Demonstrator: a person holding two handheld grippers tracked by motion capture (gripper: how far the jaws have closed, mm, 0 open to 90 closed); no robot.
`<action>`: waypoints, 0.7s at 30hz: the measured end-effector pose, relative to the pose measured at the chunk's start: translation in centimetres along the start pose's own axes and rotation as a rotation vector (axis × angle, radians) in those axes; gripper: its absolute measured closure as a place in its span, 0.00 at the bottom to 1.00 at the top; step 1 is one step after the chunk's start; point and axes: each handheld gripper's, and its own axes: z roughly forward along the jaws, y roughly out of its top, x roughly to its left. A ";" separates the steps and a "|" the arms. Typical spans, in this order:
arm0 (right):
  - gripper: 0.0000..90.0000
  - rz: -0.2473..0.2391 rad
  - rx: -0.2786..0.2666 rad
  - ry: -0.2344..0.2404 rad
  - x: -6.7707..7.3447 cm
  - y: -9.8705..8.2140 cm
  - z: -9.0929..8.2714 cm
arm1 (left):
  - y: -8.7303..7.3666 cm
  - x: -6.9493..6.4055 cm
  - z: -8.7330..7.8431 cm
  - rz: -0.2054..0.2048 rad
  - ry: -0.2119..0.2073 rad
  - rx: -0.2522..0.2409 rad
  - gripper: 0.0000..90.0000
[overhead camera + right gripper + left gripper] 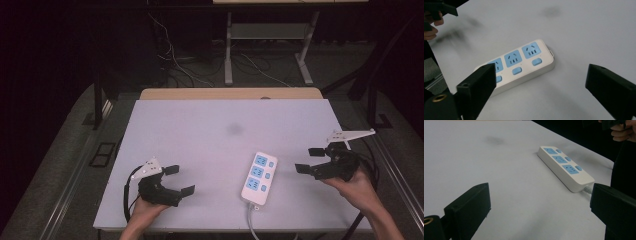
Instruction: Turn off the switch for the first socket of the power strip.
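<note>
A white power strip (259,178) with blue sockets lies flat on the pale worktop (215,135), between the left tool (176,180) and the right tool (309,160), both spread and empty, so a good grasp likely squeezes its long sides.

One power strip (258,178), two claws (179,180).
</note>
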 end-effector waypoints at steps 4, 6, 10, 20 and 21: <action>0.00 0.017 0.003 -0.004 -0.1 -0.9 -0.1 | 0.0 0.0 0.0 -0.002 0.001 -0.001 0.02; 0.00 0.025 -0.003 -0.002 -0.1 -1.3 -0.1 | 0.0 0.0 0.0 -0.001 0.001 -0.001 0.02; 0.00 0.045 -0.010 0.004 -0.2 -2.2 0.0 | 0.0 0.0 0.0 -0.003 0.001 -0.002 0.02; 0.00 0.071 -0.018 0.013 -0.4 -4.1 0.8 | 0.0 0.1 -0.1 -0.003 0.002 0.000 0.02; 0.00 0.070 -0.020 0.011 -0.4 -4.3 0.9 | 0.0 0.1 -0.1 -0.003 0.003 0.000 0.02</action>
